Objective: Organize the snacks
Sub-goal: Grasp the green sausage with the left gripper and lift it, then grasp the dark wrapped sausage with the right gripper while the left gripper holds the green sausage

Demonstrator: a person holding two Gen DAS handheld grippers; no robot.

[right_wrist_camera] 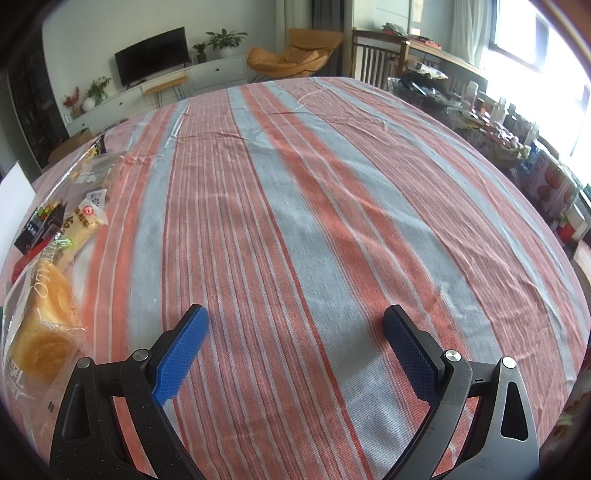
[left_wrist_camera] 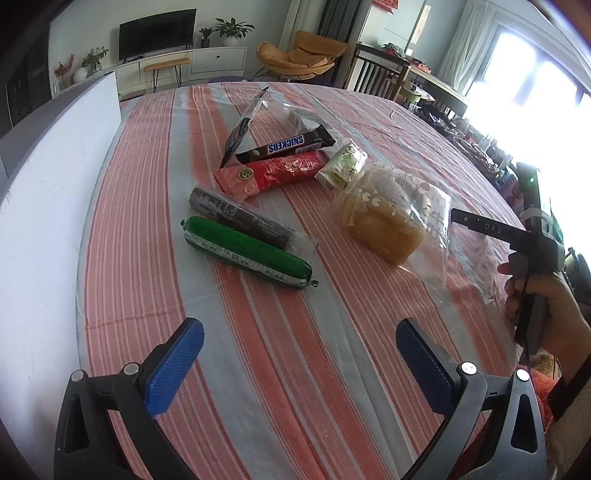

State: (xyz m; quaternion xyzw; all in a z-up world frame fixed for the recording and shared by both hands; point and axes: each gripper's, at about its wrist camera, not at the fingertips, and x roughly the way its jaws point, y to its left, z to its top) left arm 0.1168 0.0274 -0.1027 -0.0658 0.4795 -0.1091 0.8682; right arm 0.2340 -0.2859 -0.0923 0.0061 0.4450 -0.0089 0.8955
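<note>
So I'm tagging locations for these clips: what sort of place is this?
Most likely a home living-dining room: a television on a low cabinet, an orange lounge chair, and a cloth-covered table.

In front of me lay a tablecloth with red and grey stripes [right_wrist_camera: 314,229]. A white flat board [left_wrist_camera: 55,192] stood upright at its left edge. Behind the table I saw a black flat television [left_wrist_camera: 157,33] on a long white cabinet [left_wrist_camera: 207,61], some green potted plants [left_wrist_camera: 232,27], and an orange padded armchair [left_wrist_camera: 299,55]. A bright window [left_wrist_camera: 535,74] was at the right.
</note>
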